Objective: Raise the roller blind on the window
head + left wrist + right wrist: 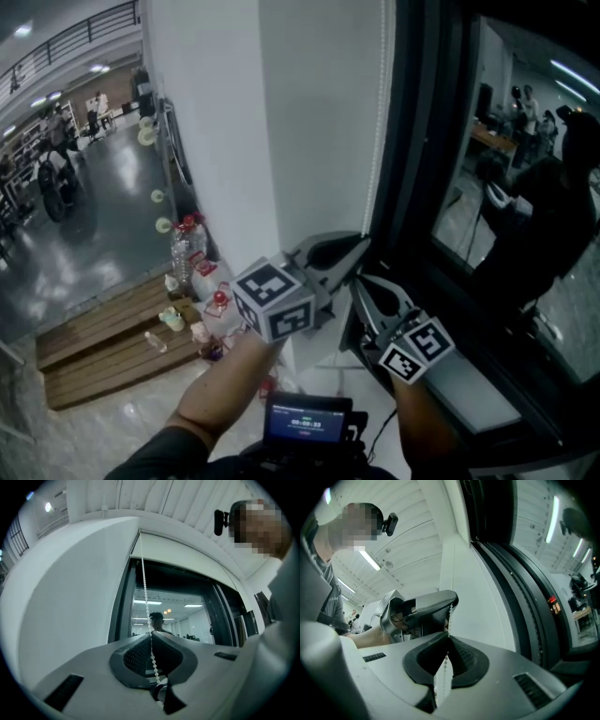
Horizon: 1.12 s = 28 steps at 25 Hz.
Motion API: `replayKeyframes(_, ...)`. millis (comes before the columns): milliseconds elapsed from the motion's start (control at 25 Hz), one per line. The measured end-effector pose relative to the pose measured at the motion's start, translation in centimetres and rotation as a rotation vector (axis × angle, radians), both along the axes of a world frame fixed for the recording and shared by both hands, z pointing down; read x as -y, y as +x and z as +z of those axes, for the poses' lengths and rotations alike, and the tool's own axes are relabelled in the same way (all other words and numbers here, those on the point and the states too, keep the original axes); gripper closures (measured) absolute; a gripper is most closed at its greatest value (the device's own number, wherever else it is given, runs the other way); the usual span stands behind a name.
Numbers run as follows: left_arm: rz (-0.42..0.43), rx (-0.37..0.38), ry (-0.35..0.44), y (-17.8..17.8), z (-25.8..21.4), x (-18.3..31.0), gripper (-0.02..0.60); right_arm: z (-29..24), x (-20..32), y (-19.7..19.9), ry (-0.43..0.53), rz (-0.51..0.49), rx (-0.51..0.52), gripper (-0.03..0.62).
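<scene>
My left tongs (151, 637) are pressed together on the bead chain (144, 583). The beads run up out of the nip, straight and taut, to the top corner of the window (173, 616). My right tongs (447, 637) are clamped on the same chain just below. In the right gripper view the beads climb from between its jaws straight into the left pair, which sit close above. From my head camera the two pairs sit one over the other against the dark window frame (412, 187), left tongs (361, 242) uppermost and right tongs (364, 281) just beneath. Both are tipped a little upward, and the chain (379, 131) hangs along the edge of the white wall (319, 122).

The roller blind (187, 550) reads as a pale band across the head of the window. The glass below it looks bare, with a lit room showing in it. So I judge the blind is already well up and I am late in the hand-over-hand hauling.

If there is more to wind, I have little travel left with both grips this close. One pair must hold the chain while the other lets go, reaches higher and nips again. Then I pull straight down along the frame, so the beads do not jump. I cannot tell which strand of the loop I hold.
</scene>
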<state>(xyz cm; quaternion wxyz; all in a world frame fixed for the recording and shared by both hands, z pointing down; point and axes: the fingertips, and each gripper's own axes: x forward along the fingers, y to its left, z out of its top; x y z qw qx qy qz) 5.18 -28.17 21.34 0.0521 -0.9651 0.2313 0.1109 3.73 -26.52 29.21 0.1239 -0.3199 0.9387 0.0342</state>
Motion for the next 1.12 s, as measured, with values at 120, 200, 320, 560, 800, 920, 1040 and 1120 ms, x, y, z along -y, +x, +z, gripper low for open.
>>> replayKeyframes(120, 0.003, 0.011, -0.032, 0.3, 2.0, 0.3, 0.577, 1.9, 0.4, 0.2, -0.038, 0.003, -0.016, 0.591)
replayKeyframes(200, 0.005, 0.01, -0.052, 0.3, 3.2, 0.3, 0.577, 3.1, 0.5, 0.3, -0.059, 0.005, -0.025, 0.591)
replayKeyframes(320, 0.002, 0.018, -0.075, 0.3, 4.8, 0.2, 0.578, 4.6, 0.3, 0.2, -0.088, 0.008, -0.034, 0.59)
replayKeyframes(560, -0.015, 0.042, -0.106, -0.1, 7.8, 0.4, 0.581, 7.2, 0.5, -0.2, -0.137, 0.01, -0.049, 0.589)
replayKeyframes(800, -0.034, 0.071, -0.138, 0.0, 10.6, 0.8, 0.581, 10.0, 1.1, -0.1, -0.175, 0.027, -0.08, 0.589)
replayKeyframes(920, -0.044, 0.096, -0.173, -0.1, 12.7, 1.1, 0.581, 12.0, 1.1, -0.2, -0.221, 0.03, -0.106, 0.59)
replayKeyframes(1040, -0.048, 0.112, -0.198, 0.2, 14.4, 1.2, 0.581, 13.5, 1.2, 0.0, -0.268, 0.044, -0.113, 0.589)
replayKeyframes(1120, -0.052, 0.121, -0.208, 0.1, 15.5, 1.3, 0.581, 14.5, 1.2, -0.1, -0.291, 0.048, -0.114, 0.589)
